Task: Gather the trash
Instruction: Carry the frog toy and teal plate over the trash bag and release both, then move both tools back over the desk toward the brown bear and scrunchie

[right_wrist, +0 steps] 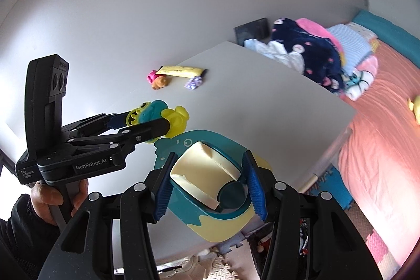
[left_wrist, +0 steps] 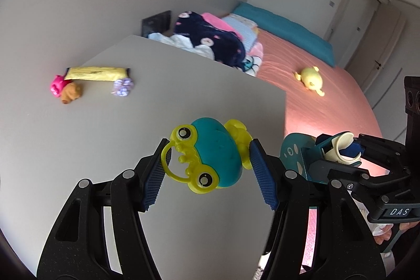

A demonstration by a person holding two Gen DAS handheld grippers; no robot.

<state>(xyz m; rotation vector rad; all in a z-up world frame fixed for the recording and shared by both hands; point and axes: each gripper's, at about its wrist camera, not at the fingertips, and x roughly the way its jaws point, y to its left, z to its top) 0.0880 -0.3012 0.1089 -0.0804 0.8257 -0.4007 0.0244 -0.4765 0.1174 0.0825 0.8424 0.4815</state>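
Note:
My left gripper [left_wrist: 210, 169] is shut on a yellow-and-teal frog toy [left_wrist: 210, 156] and holds it above the white table [left_wrist: 131, 138]; the toy also shows in the right wrist view [right_wrist: 157, 120]. My right gripper [right_wrist: 207, 180] is shut on a teal dustpan-like bin with a cream handle [right_wrist: 207, 175], held beside the frog toy at the table's near edge; it shows in the left wrist view [left_wrist: 338, 148]. On the far side of the table lie a yellow wrapper [left_wrist: 97, 73], a crumpled purple wrapper [left_wrist: 122, 87], a pink toy [left_wrist: 57, 85] and a brown toy [left_wrist: 71, 93].
A bed with a salmon cover [left_wrist: 323, 96] runs along the right, with a yellow plush [left_wrist: 311, 79] on it and a pile of clothes and blankets [left_wrist: 215, 43] at its head. Foam floor mats [right_wrist: 378, 246] lie below the table's edge.

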